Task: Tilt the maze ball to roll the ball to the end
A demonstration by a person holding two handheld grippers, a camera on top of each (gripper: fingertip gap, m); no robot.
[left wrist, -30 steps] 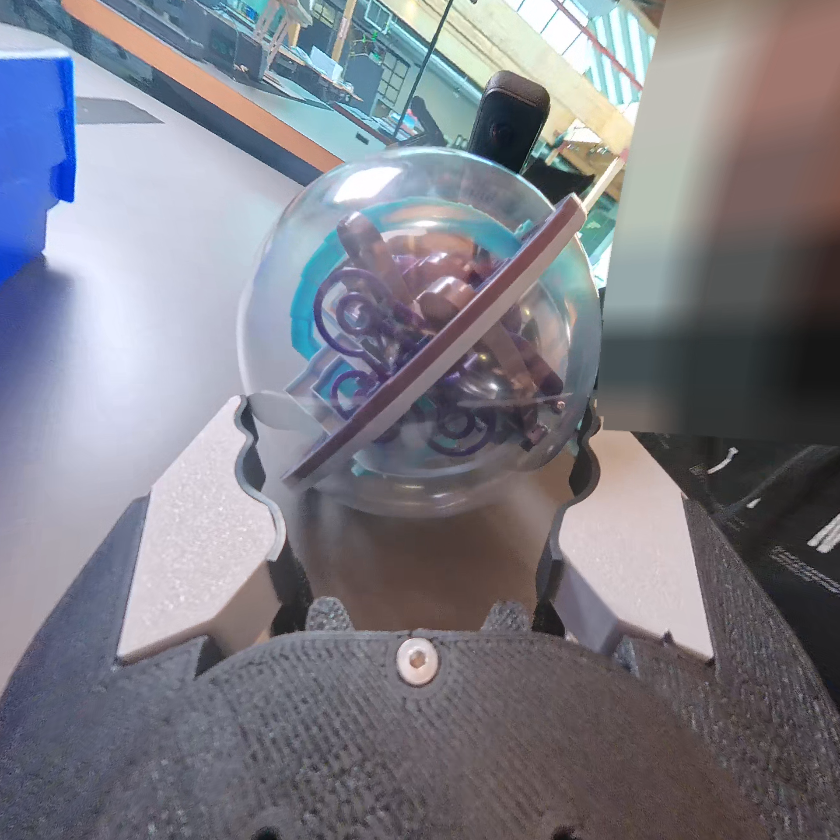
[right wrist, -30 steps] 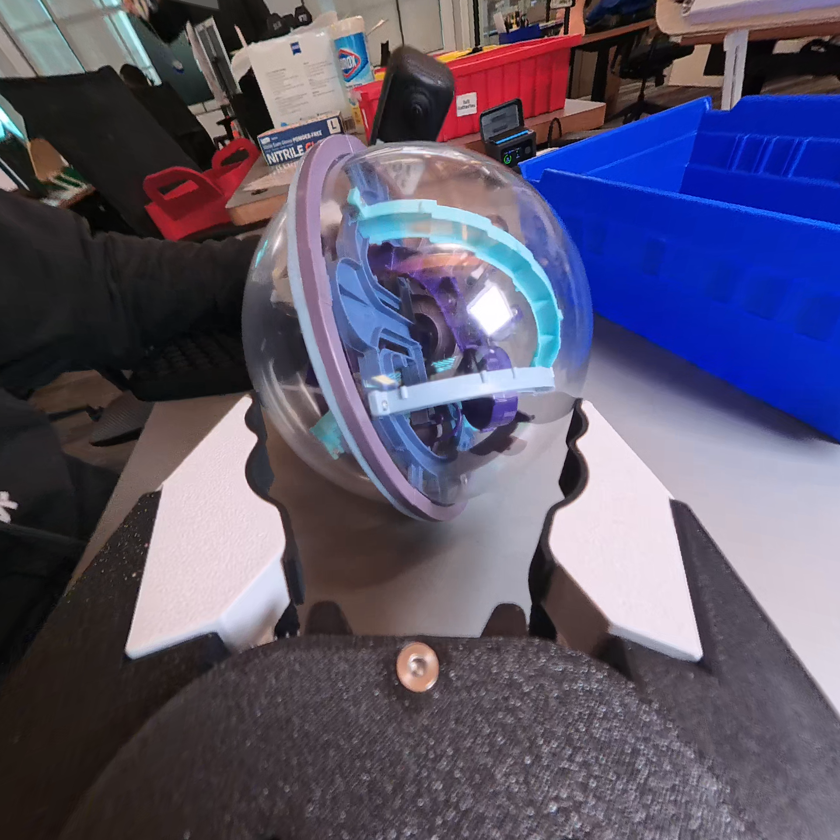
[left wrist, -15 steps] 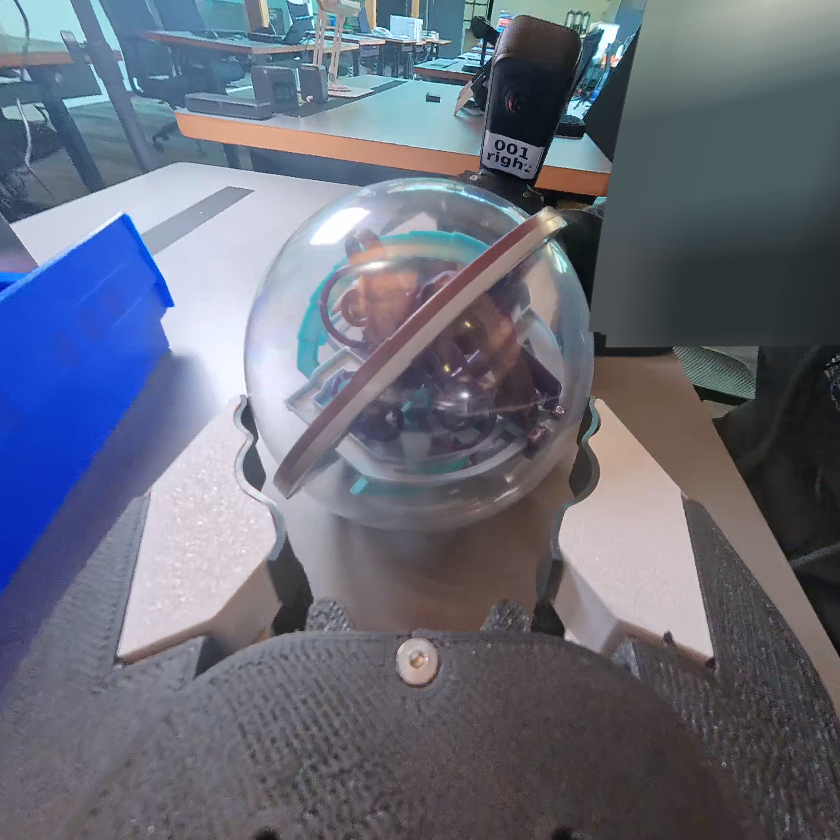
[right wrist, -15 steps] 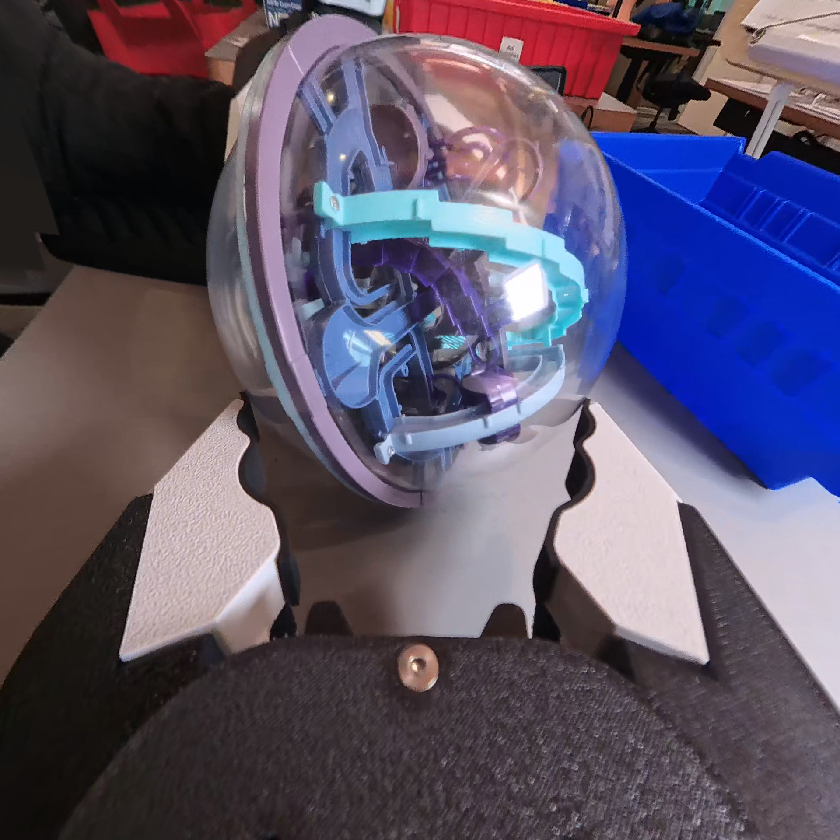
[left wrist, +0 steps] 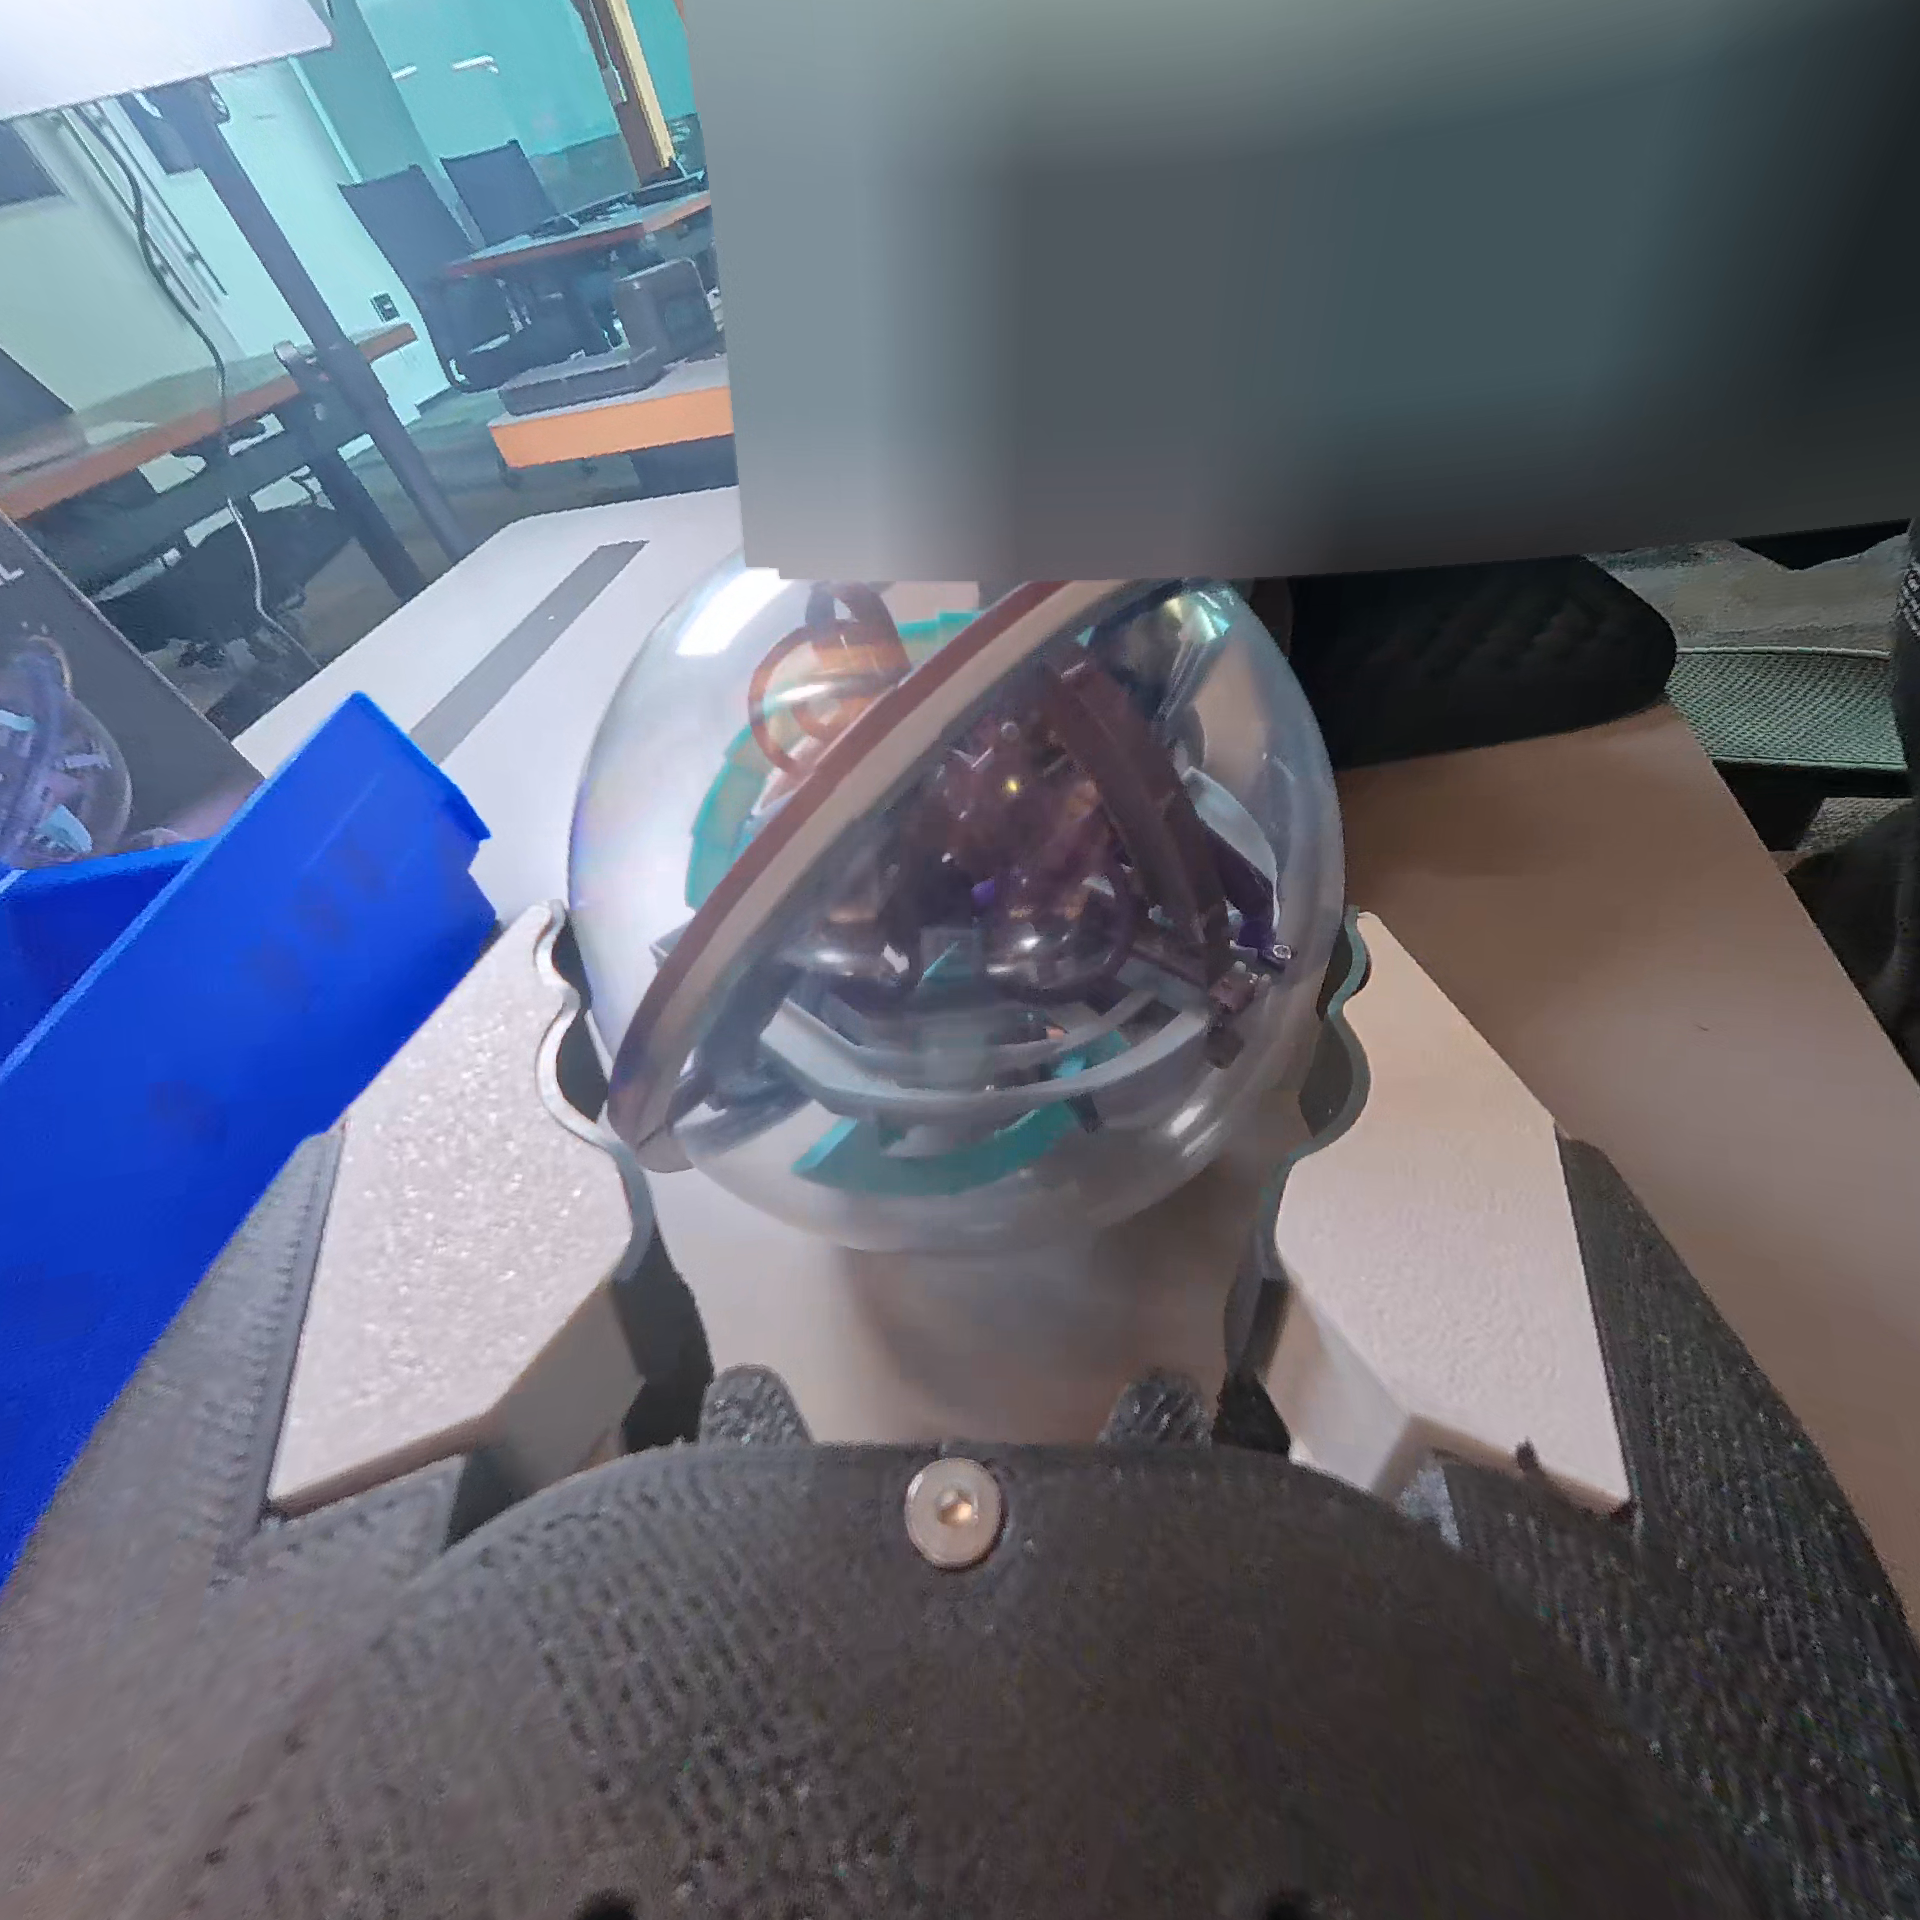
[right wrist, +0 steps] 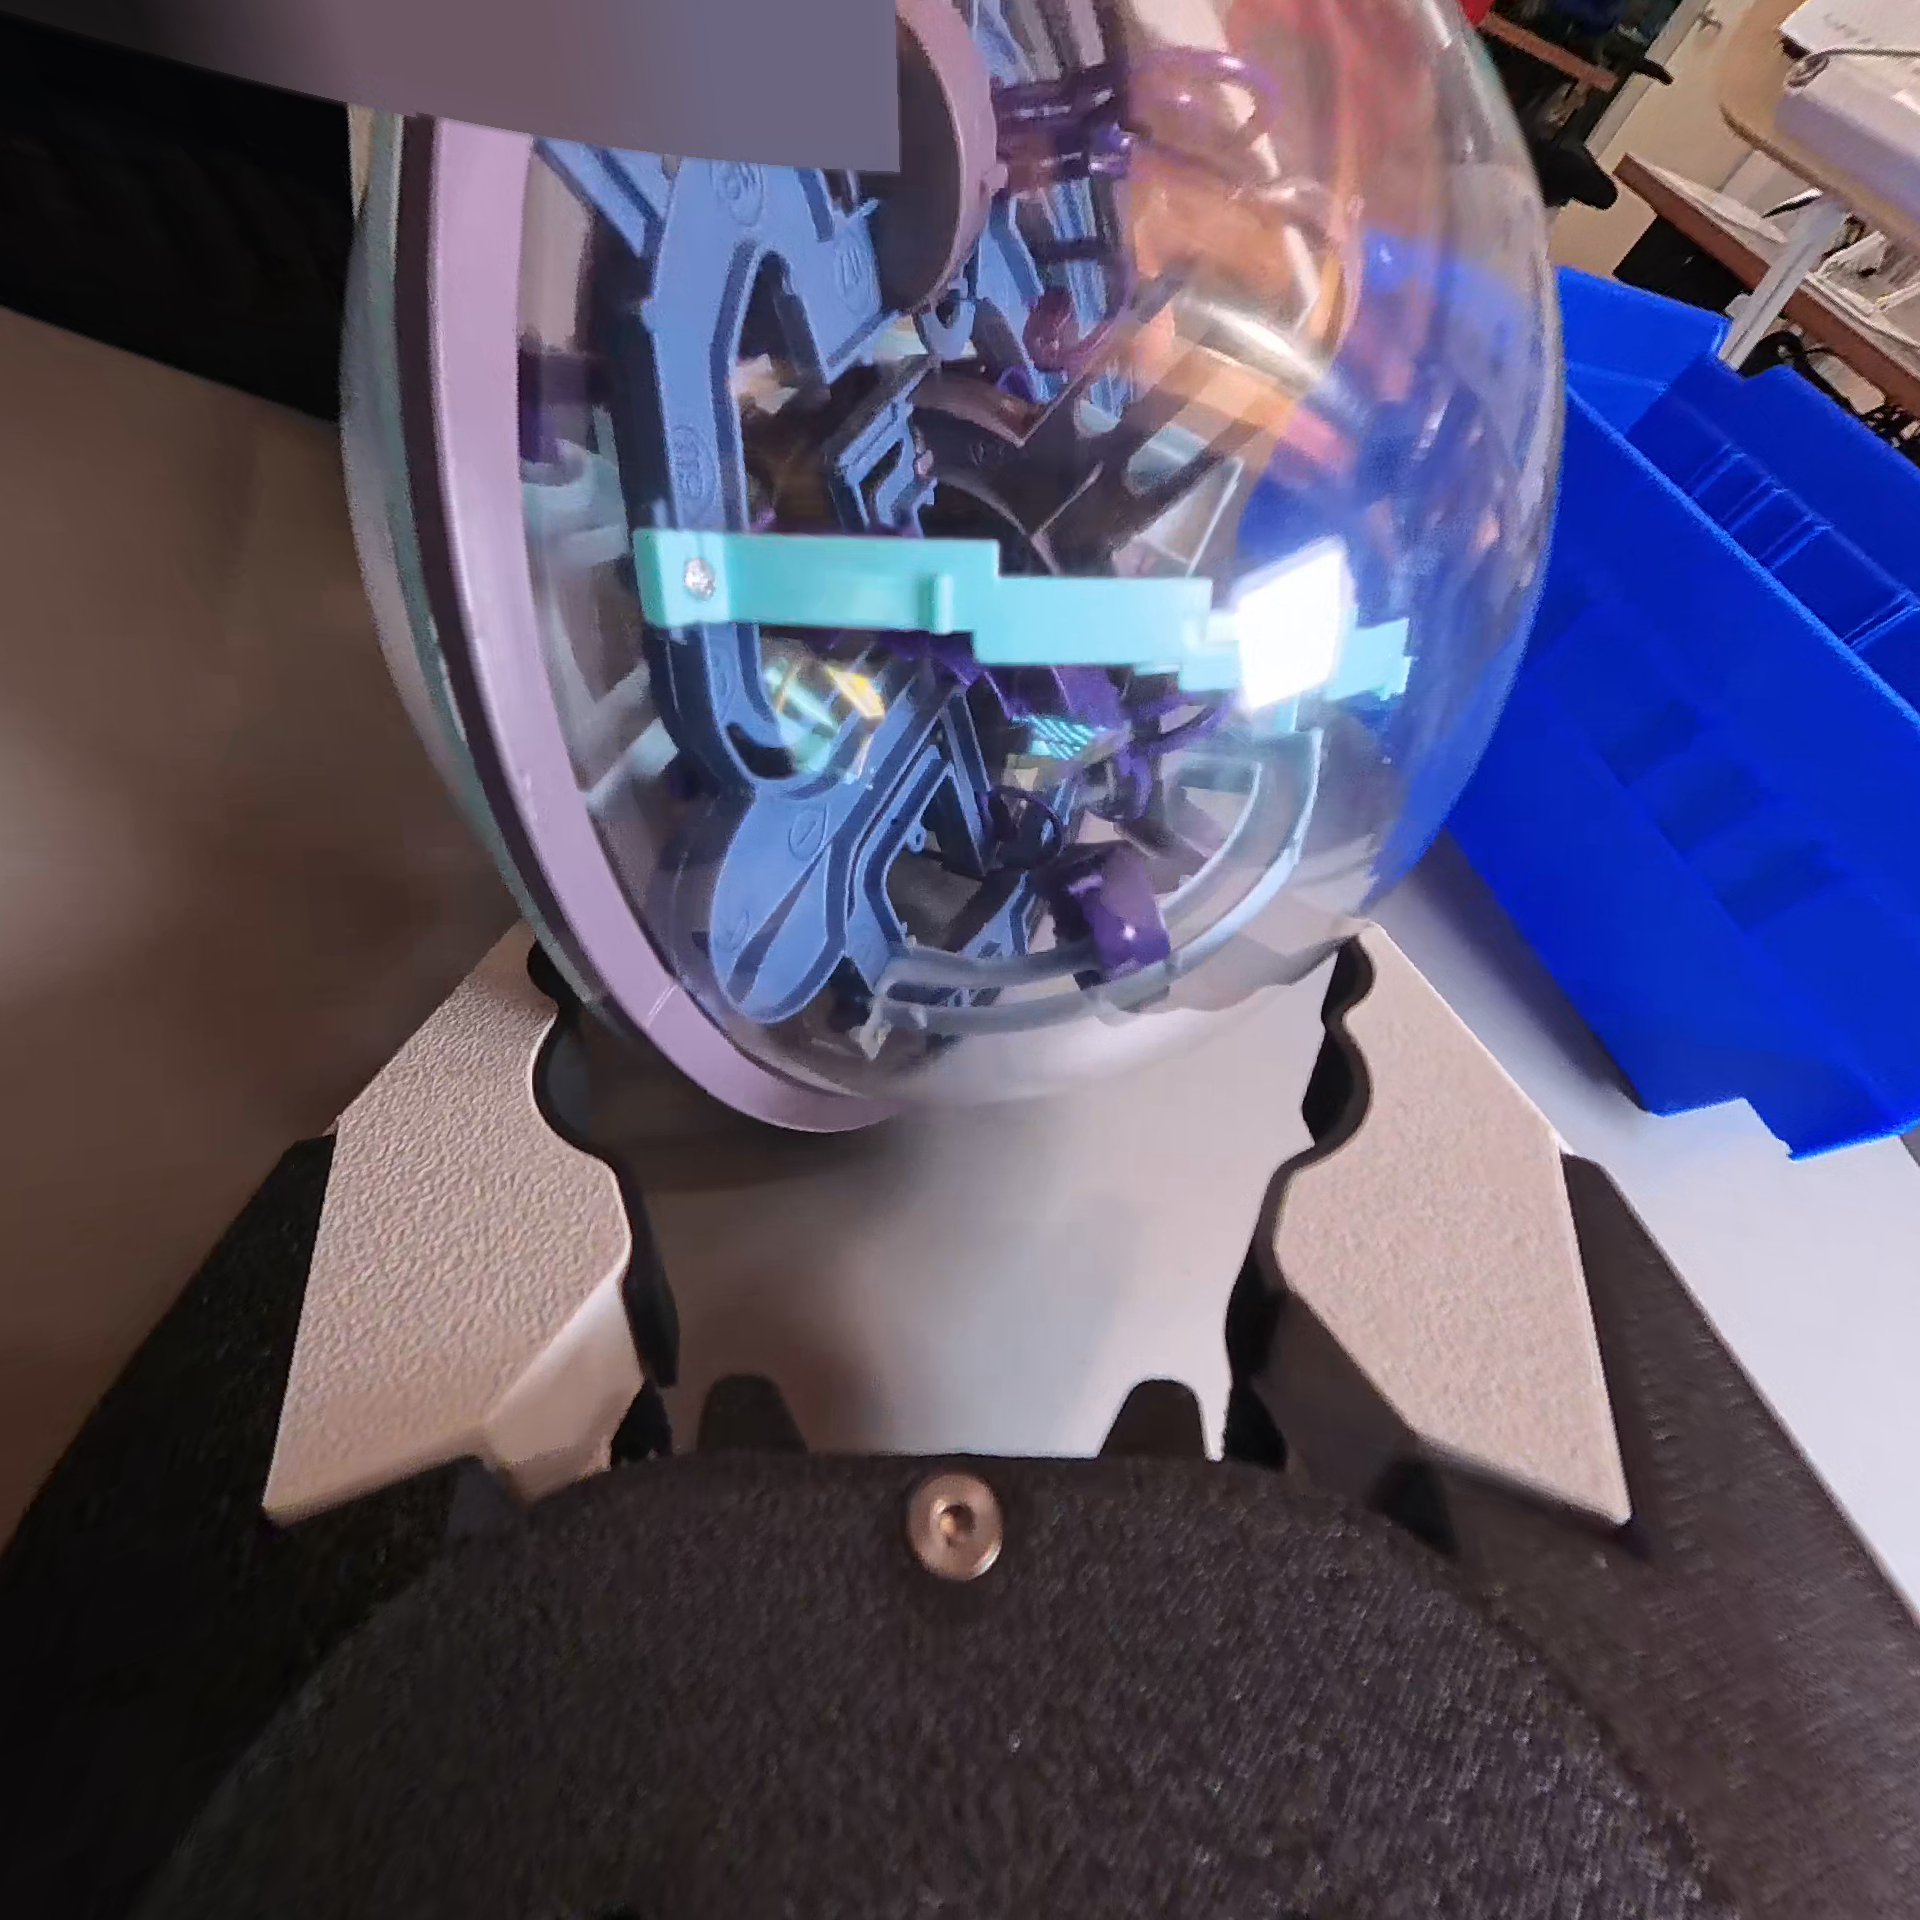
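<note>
The maze ball [left wrist: 956, 914] is a clear sphere with a purple rim and blue, teal and purple tracks inside. My left gripper [left wrist: 951, 987] is shut on it: both pale fingertips [left wrist: 566, 977] press its sides and hold it just above the table. In the right wrist view the maze ball [right wrist: 935, 623] fills the upper frame and bulges wider than my right gripper [right wrist: 945, 987]. That gripper's fingertips [right wrist: 1340, 977] stand wide apart at the ball's lower near side and look open. I cannot make out the small ball inside.
A blue bin [left wrist: 208, 987] stands close to the left of the left gripper and shows at the right in the right wrist view [right wrist: 1714, 727]. The pale table [left wrist: 1558, 935] lies under the ball. A dark box [left wrist: 62, 748] stands behind the bin. A person's dark sleeve [right wrist: 156, 156] is beyond the ball.
The ball has been tilted, so the rim and tracks have turned. In the right wrist view the ball has grown larger and risen in the frame while that gripper's fingers spread. The left grasp is unchanged.
</note>
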